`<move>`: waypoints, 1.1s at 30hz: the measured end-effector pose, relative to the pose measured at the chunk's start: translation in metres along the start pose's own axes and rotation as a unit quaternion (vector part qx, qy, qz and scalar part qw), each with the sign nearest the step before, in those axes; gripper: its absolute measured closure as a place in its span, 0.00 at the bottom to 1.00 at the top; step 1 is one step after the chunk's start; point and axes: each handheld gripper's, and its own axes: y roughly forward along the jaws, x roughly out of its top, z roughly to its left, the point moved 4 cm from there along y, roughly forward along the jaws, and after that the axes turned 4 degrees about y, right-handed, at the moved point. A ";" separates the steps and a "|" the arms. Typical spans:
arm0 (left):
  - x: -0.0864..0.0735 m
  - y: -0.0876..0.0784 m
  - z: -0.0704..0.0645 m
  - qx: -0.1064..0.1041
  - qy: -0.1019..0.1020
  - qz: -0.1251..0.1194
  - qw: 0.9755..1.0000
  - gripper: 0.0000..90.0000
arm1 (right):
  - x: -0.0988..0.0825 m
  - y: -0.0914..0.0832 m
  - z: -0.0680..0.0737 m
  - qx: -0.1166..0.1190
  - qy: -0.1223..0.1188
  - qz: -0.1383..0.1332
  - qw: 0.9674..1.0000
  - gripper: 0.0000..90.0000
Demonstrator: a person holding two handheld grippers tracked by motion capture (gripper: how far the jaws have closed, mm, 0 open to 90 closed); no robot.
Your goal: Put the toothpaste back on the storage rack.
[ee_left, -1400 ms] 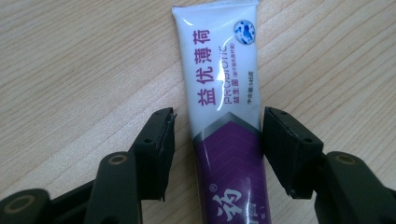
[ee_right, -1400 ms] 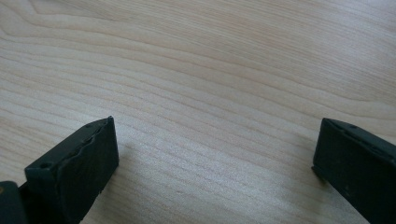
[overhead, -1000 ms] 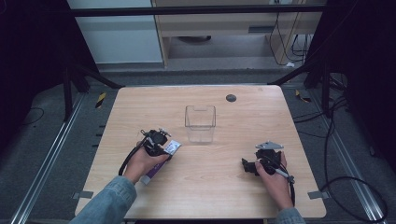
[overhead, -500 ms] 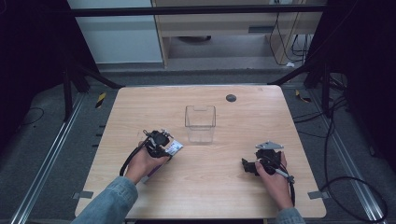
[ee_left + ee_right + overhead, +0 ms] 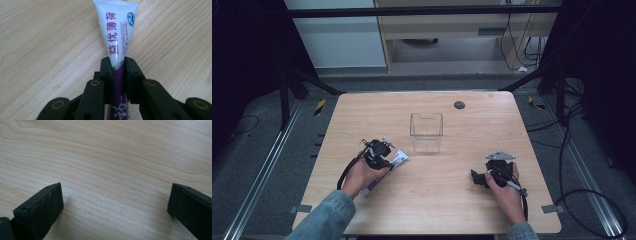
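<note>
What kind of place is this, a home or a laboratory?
Probably a laboratory or recording workspace: a bare wooden table stands on metal floor rails, with loose cables on the floor and dark curtains at both sides.

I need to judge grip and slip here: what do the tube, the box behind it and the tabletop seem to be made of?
Tube: soft glossy plastic, seemingly; it is pinched flat at its sealed end. Clear box: rigid transparent plastic, or perhaps glass; the table shows through. Table: pale wood or wood-look laminate, matte, with visible grain.
</note>
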 end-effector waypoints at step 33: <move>0.023 -0.057 0.008 0.039 -0.005 -0.120 0.992 0.87 | 0.000 0.000 0.000 0.000 0.000 0.000 1.000 0.00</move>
